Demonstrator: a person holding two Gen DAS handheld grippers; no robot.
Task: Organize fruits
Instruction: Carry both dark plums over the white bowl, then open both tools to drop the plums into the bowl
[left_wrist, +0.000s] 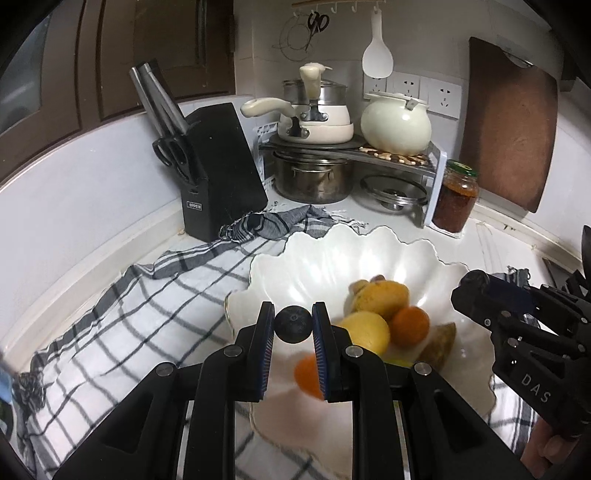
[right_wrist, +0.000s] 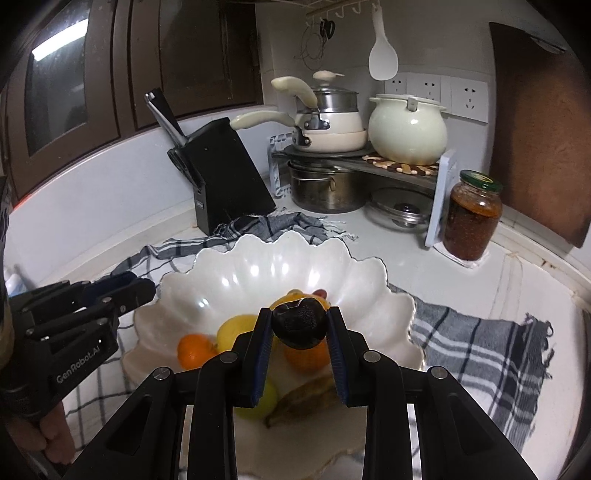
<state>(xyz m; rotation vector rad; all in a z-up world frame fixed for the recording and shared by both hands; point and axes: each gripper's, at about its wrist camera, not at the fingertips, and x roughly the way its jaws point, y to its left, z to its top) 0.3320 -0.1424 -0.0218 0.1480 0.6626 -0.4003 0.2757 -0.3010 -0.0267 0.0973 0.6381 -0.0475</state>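
A white scalloped bowl (left_wrist: 369, 254) sits on a checked cloth (left_wrist: 147, 314) and holds several fruits: a mango (left_wrist: 382, 297), a lemon (left_wrist: 367, 330), an orange (left_wrist: 410, 325) and a brownish fruit (left_wrist: 437, 349). My left gripper (left_wrist: 293, 325) is shut on a small dark round fruit (left_wrist: 293, 325) above the bowl's near left rim. My right gripper (right_wrist: 300, 325) is shut on a dark plum-like fruit (right_wrist: 300, 325) above the bowl (right_wrist: 258, 273), over an orange (right_wrist: 194, 350) and a lemon (right_wrist: 236, 330). Each gripper shows in the other's view, the right one (left_wrist: 469, 288) and the left one (right_wrist: 144, 288).
A black knife block (left_wrist: 218, 173) stands behind the cloth at the left. A rack with pots and a cream kettle (left_wrist: 395, 123) fills the back corner. A jar of red sauce (left_wrist: 456, 197) stands right of it, a brown cutting board (left_wrist: 511, 122) leans on the wall.
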